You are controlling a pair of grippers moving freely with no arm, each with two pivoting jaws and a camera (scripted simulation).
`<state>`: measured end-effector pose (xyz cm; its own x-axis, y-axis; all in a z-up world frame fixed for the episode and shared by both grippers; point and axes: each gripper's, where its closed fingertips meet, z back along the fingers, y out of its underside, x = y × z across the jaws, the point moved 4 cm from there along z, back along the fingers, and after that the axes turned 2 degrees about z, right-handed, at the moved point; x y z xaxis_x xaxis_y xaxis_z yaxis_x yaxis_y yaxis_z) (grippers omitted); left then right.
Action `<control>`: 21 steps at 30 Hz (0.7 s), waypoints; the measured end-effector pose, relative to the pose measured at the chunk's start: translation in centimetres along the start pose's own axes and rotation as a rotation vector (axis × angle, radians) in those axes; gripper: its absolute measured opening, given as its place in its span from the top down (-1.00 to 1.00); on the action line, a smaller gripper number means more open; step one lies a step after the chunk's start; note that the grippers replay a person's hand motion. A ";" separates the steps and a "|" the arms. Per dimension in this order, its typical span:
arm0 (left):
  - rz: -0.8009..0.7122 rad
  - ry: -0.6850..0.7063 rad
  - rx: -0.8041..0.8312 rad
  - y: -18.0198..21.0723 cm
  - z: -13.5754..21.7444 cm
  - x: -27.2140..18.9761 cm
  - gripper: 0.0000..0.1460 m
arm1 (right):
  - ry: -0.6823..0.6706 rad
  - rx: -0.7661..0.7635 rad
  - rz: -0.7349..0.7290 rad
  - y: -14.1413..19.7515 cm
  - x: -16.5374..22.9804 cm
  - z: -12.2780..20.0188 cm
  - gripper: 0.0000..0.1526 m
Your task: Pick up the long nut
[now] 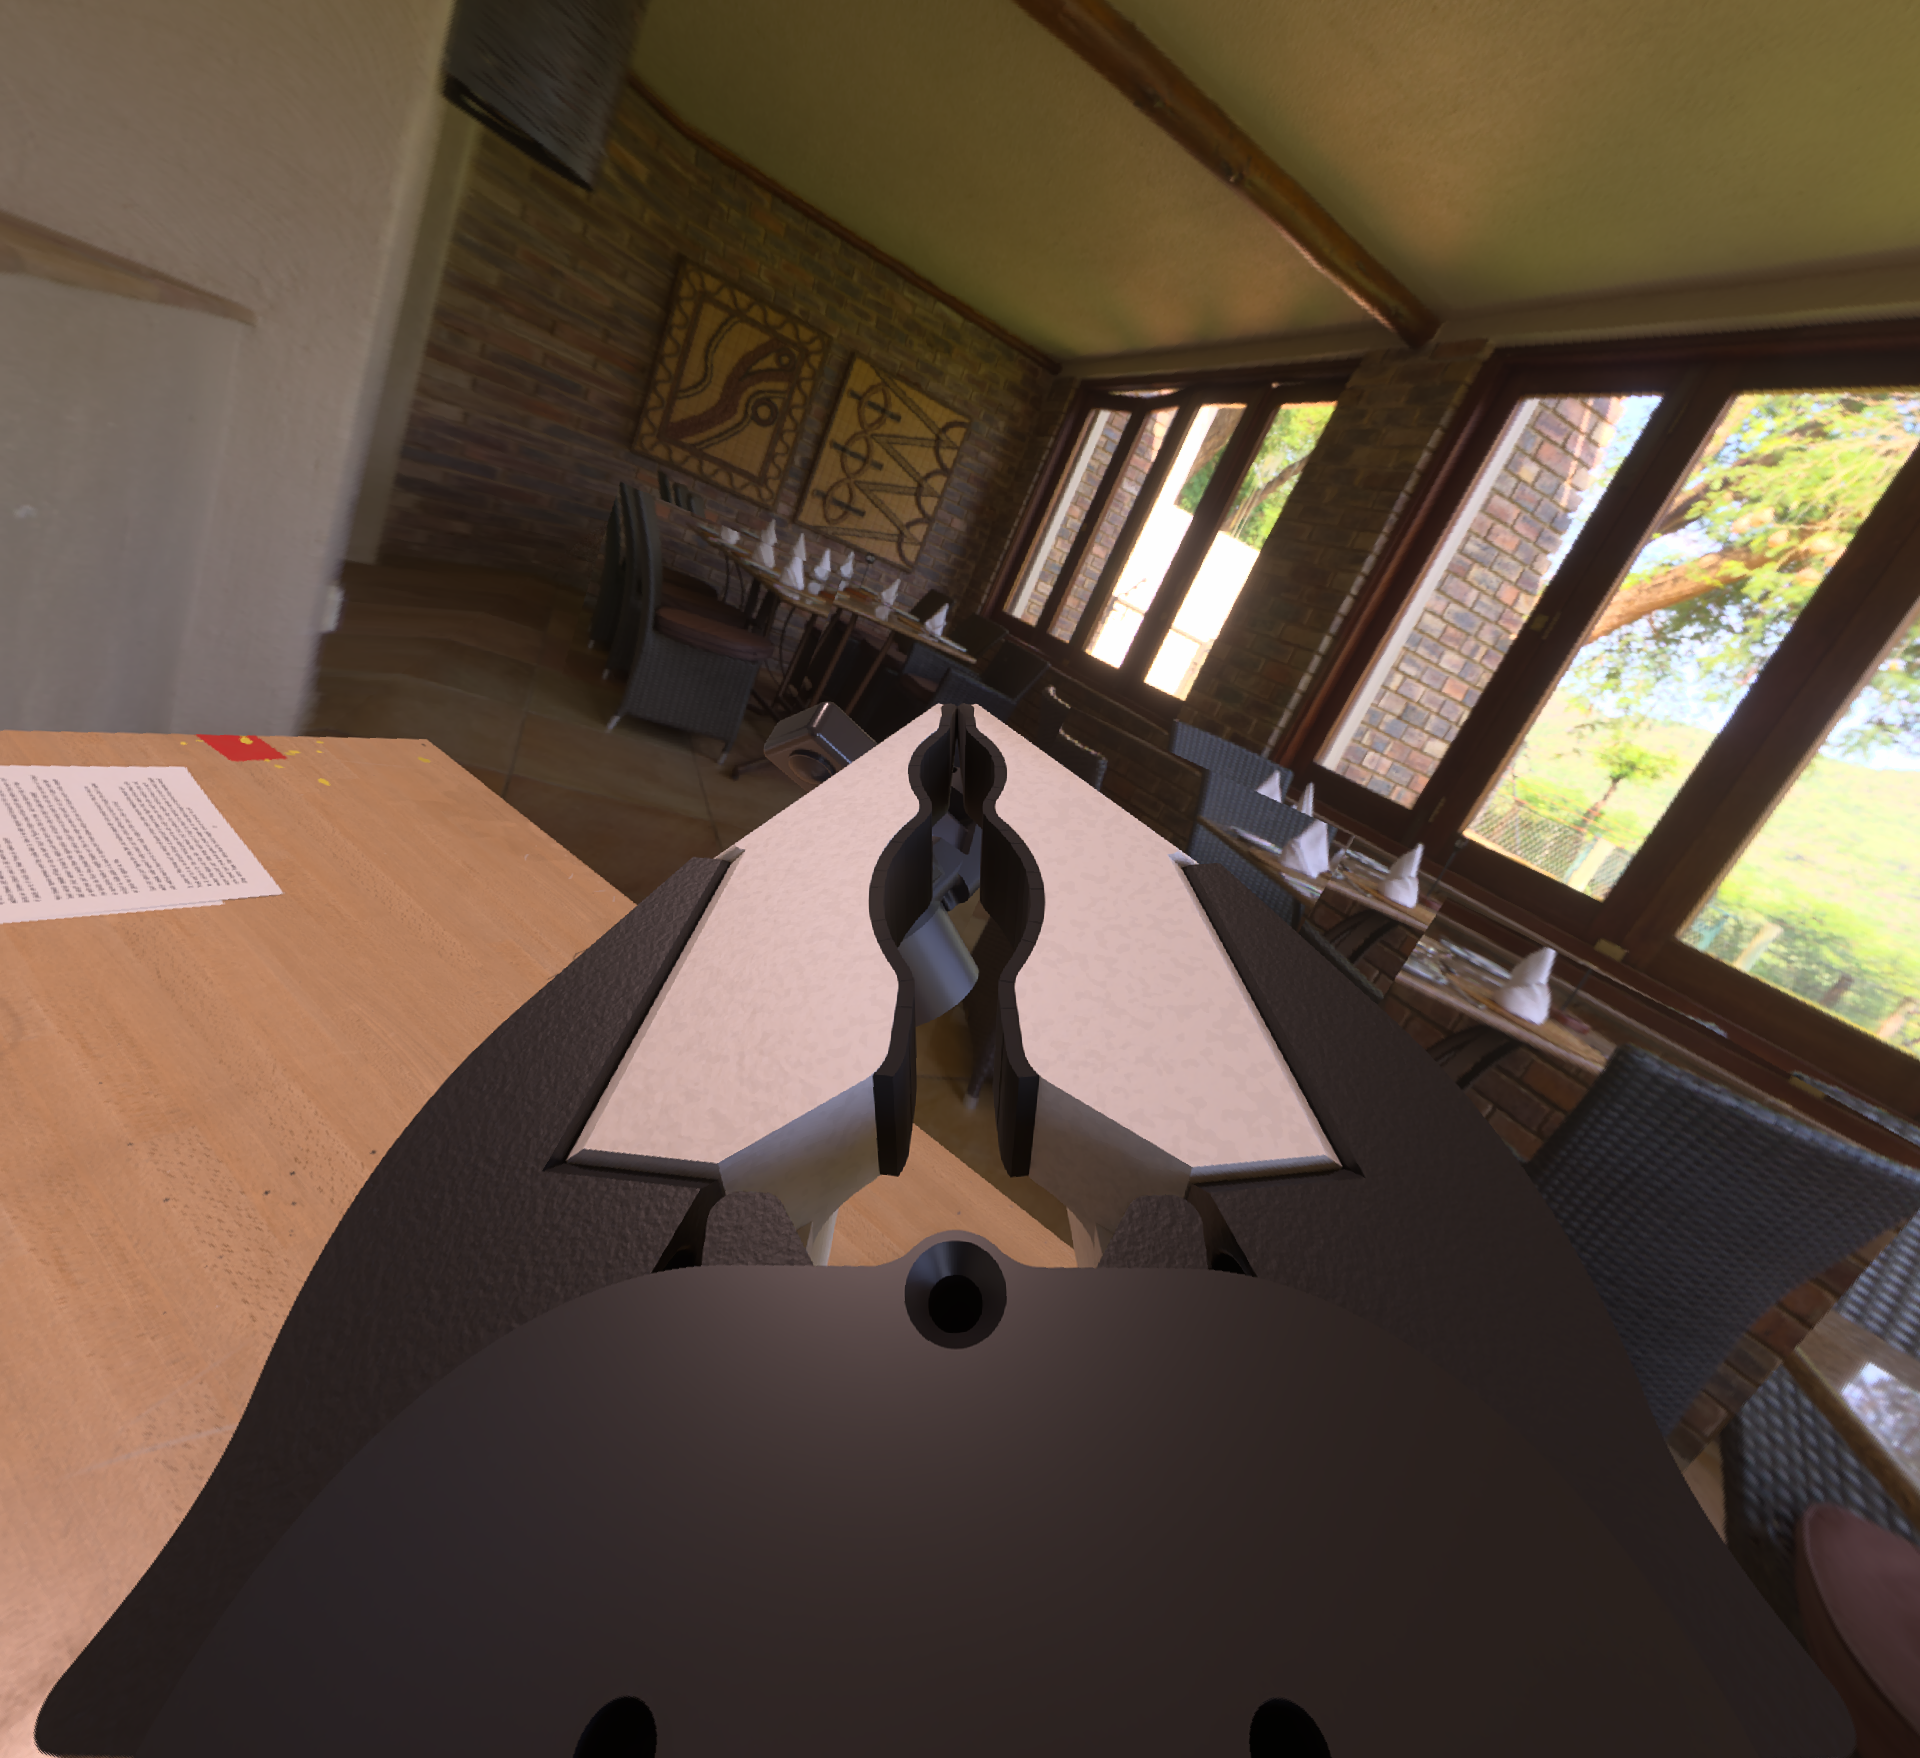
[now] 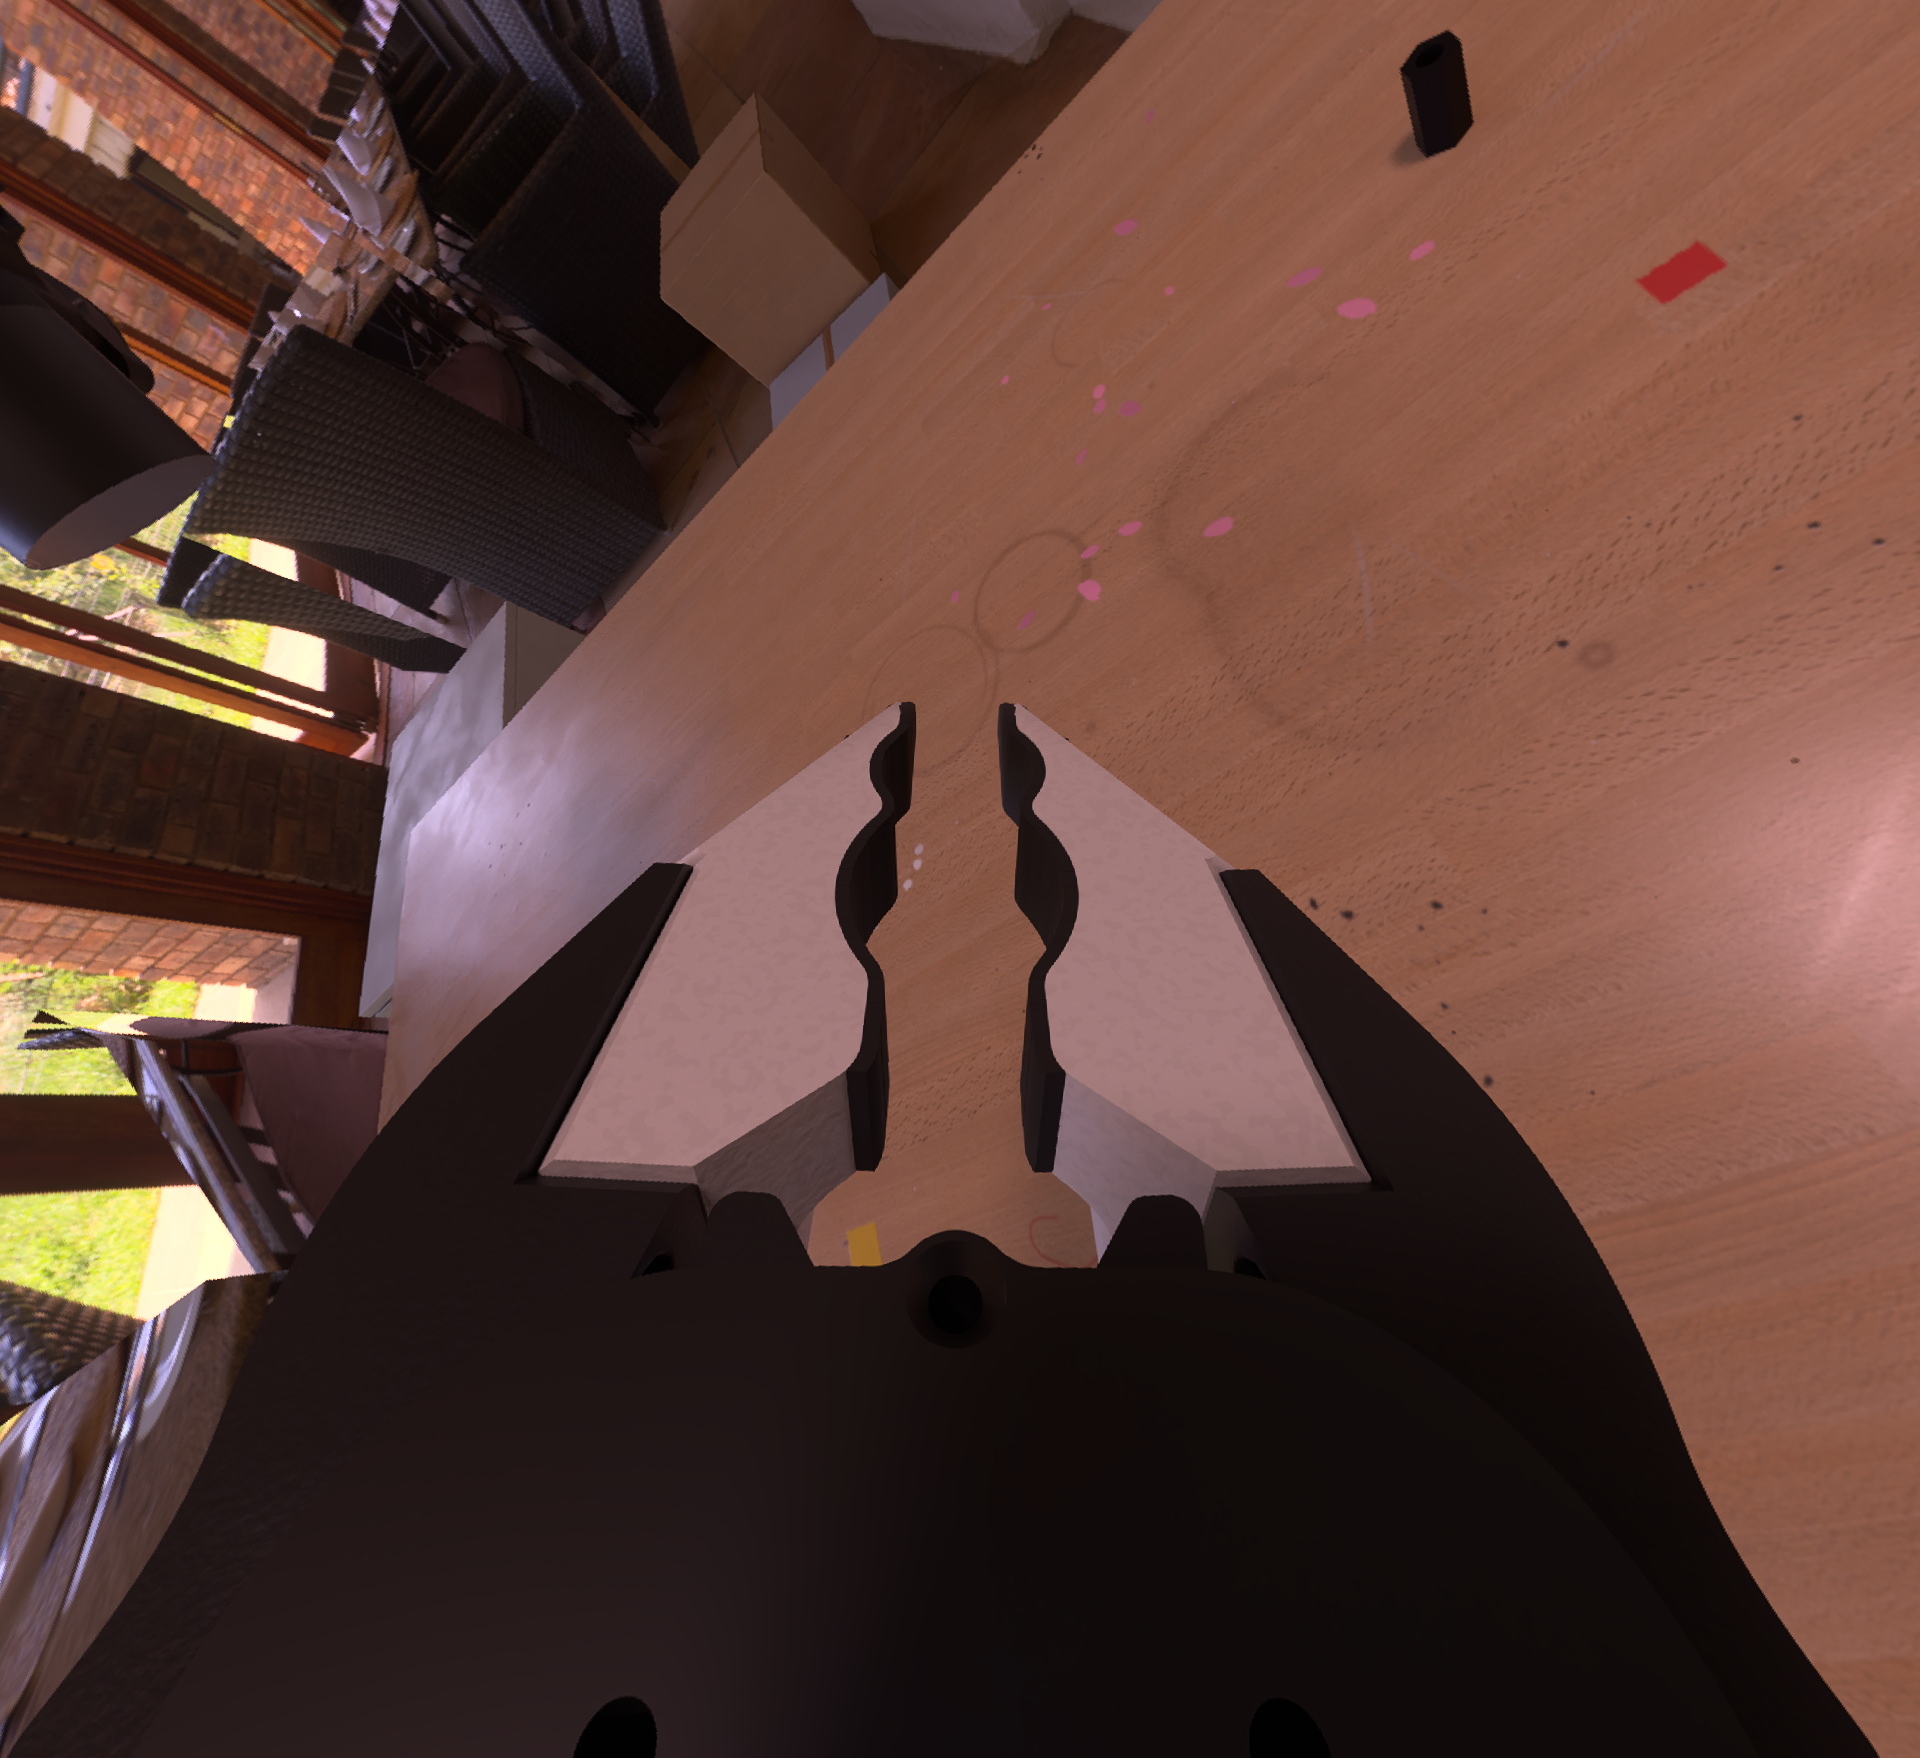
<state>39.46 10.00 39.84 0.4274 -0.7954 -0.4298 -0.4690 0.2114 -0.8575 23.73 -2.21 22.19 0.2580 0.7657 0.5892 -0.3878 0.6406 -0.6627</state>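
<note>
The long nut (image 2: 1436, 93) is a black hexagonal tube standing upright on the wooden table (image 2: 1455, 669), far ahead and to the right of my right gripper (image 2: 956, 711). That gripper is open and empty, hovering over the table with bare wood between its fingers. My left gripper (image 1: 953, 721) is shut, its tips touching, and it points out over the table's edge towards the room. A pale grey metal part (image 1: 935, 955) sits in the hollow between its pads; what it is I cannot tell. The nut does not show in the left wrist view.
A red patch (image 2: 1681, 271) and pink spatter (image 2: 1356, 309) mark the table near the nut. The table's edge runs along the left, with a cardboard box (image 2: 769, 254) and wicker chairs (image 2: 416, 461) beyond. A printed sheet (image 1: 114, 835) lies on the table (image 1: 312, 1033).
</note>
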 end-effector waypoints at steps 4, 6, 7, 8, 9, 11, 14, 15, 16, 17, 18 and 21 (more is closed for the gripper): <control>-0.003 -0.005 0.004 0.0 0.0 0.0 1.00 | -0.019 -0.020 0.016 -0.6 0.6 0.1 0.80; -0.010 -0.008 0.006 0.0 0.0 0.0 1.00 | -0.064 -0.051 0.039 -1.2 1.6 0.1 0.80; -0.016 -0.011 0.007 0.0 0.0 0.0 1.00 | -0.097 -0.068 0.060 -1.7 2.5 0.2 0.80; -0.022 -0.014 0.008 0.0 0.0 0.0 1.00 | -0.129 -0.088 0.089 -2.2 3.4 0.3 0.79; -0.029 -0.018 0.009 0.0 0.0 -0.1 1.00 | -0.157 -0.110 0.126 -2.9 4.5 0.5 0.78; -0.051 -0.032 0.015 0.0 -0.1 -0.1 1.00 | -0.206 -0.156 0.200 -4.2 6.5 1.0 0.76; -0.099 -0.051 0.039 0.0 -0.1 -0.2 1.00 | -0.260 -0.216 0.264 -5.8 9.1 1.9 0.74; -0.122 -0.058 0.052 0.0 -0.1 -0.2 1.00 | -0.274 -0.231 0.277 -6.2 9.8 2.1 0.74; -0.149 -0.064 0.066 -0.1 -0.1 -0.3 1.00 | -0.285 -0.239 0.291 -6.4 10.4 2.3 0.74; -0.175 -0.069 0.077 -0.1 -0.1 -0.3 1.00 | -0.292 -0.241 0.306 -6.5 11.0 2.4 0.74; -0.198 -0.073 0.084 -0.1 -0.1 -0.3 1.00 | -0.298 -0.238 0.322 -6.5 11.5 2.5 0.74; -0.225 -0.065 0.078 -0.1 -0.1 -0.3 1.00 | -0.306 -0.219 0.352 -6.2 12.7 2.6 0.74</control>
<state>39.34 10.19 40.09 0.5642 -0.7898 -0.2406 -0.2963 0.0783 -0.9519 27.05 3.40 34.96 -0.1382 0.9062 0.3997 -0.2021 0.3693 -0.9071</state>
